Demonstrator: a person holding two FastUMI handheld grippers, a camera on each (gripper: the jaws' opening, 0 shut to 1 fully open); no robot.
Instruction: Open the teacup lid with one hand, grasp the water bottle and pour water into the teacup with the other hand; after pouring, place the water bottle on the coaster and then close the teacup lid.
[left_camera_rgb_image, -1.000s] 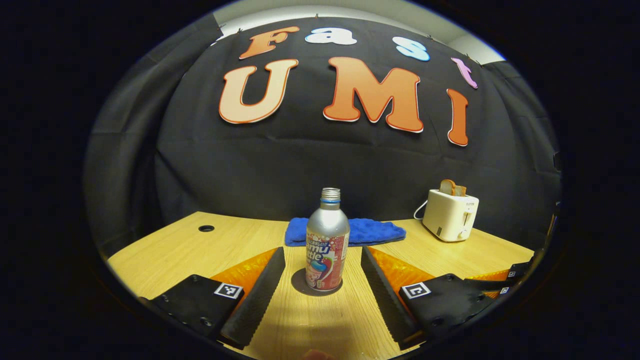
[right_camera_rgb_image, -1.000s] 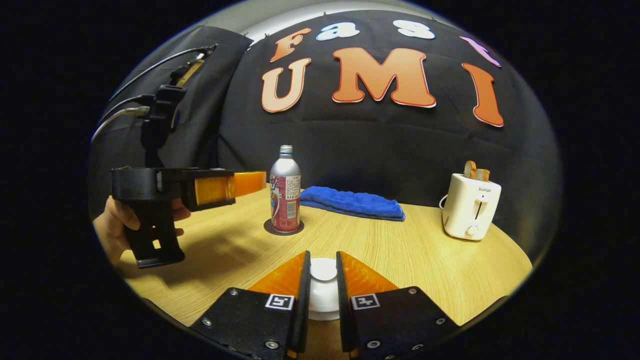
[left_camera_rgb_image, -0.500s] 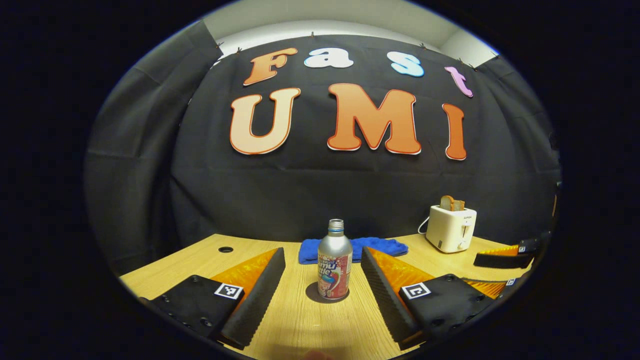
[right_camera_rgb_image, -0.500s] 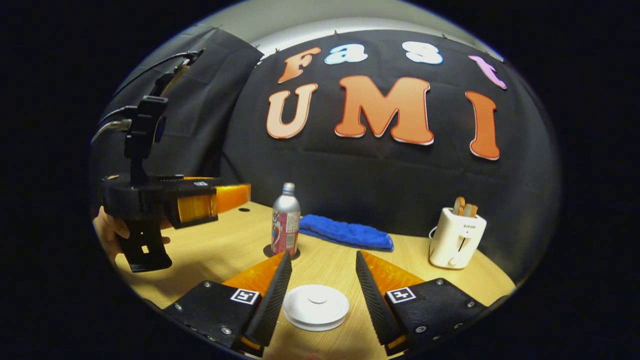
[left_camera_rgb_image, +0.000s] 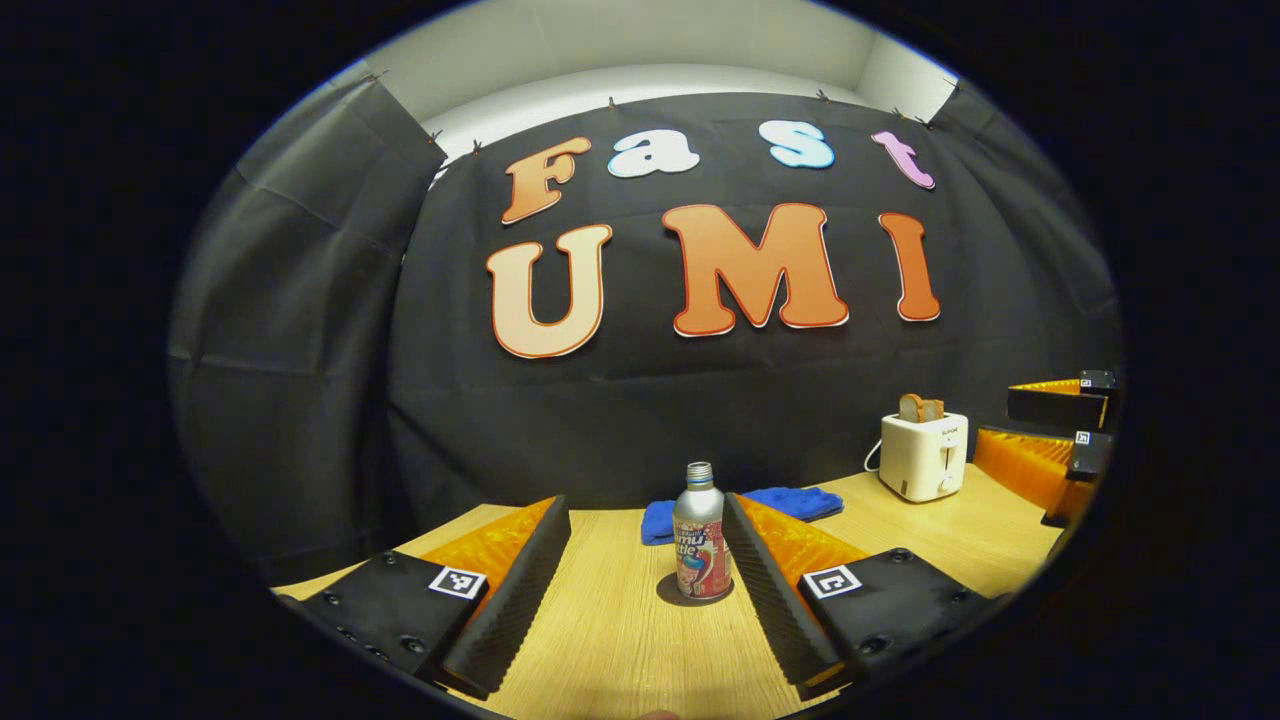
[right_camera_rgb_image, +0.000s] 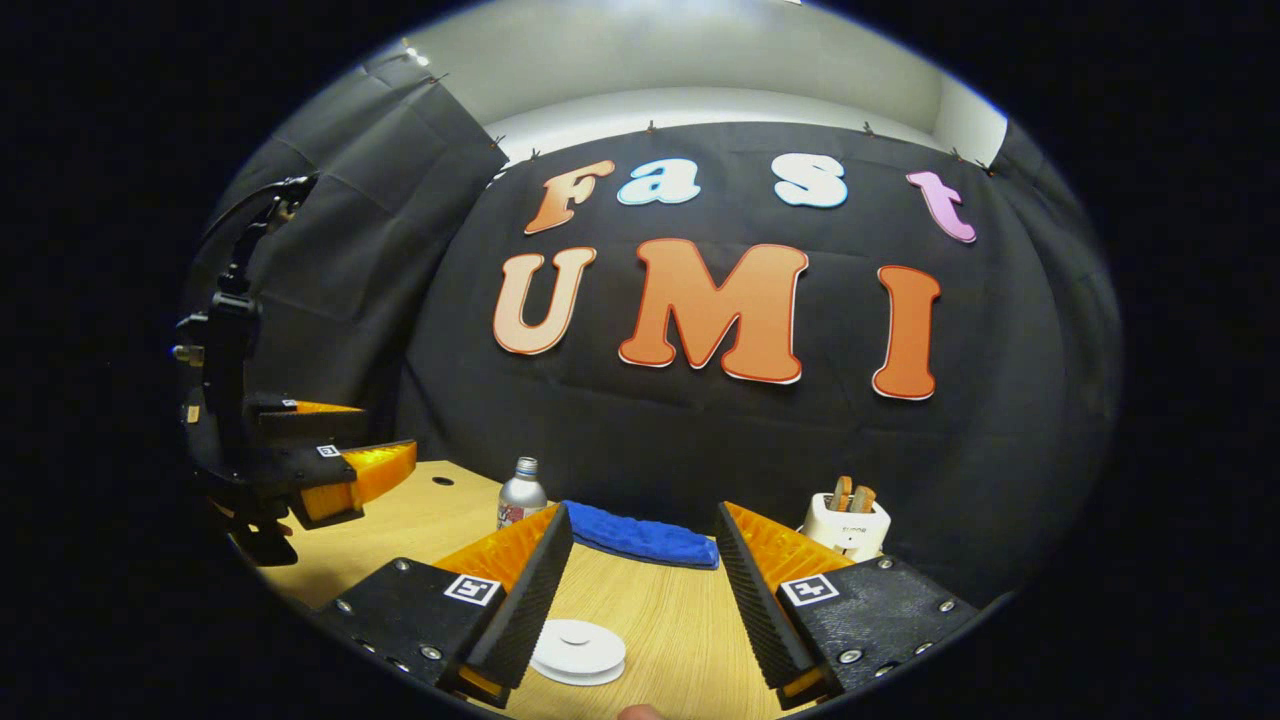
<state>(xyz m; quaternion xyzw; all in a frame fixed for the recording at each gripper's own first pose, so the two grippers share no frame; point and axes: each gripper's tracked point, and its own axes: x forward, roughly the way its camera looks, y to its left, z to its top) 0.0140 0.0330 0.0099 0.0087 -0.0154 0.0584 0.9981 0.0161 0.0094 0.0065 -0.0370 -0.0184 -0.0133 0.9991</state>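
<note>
A silver water bottle (left_camera_rgb_image: 700, 535) with a red label stands upright and uncapped on a dark round coaster (left_camera_rgb_image: 668, 592). My left gripper (left_camera_rgb_image: 645, 590) is open, well back from the bottle, which shows close to its right finger. In the right gripper view the white teacup lid (right_camera_rgb_image: 580, 650) sits on the cup low on the table. My right gripper (right_camera_rgb_image: 640, 620) hangs open above and behind it, touching nothing. The bottle (right_camera_rgb_image: 520, 492) stands farther off at the left, and the left gripper (right_camera_rgb_image: 385, 430) hovers at the far left. The right gripper (left_camera_rgb_image: 995, 425) shows at the left gripper view's right edge.
A white toaster (left_camera_rgb_image: 922, 455) with bread slices stands at the back right of the wooden table (left_camera_rgb_image: 620, 640). A folded blue cloth (right_camera_rgb_image: 640, 540) lies behind the bottle against the booth wall. A small cable hole (right_camera_rgb_image: 441, 481) is at the table's back left.
My right gripper let go of the teacup lid, opened, and rose back from it. My left gripper also drew back and up from the bottle, which now looks smaller.
</note>
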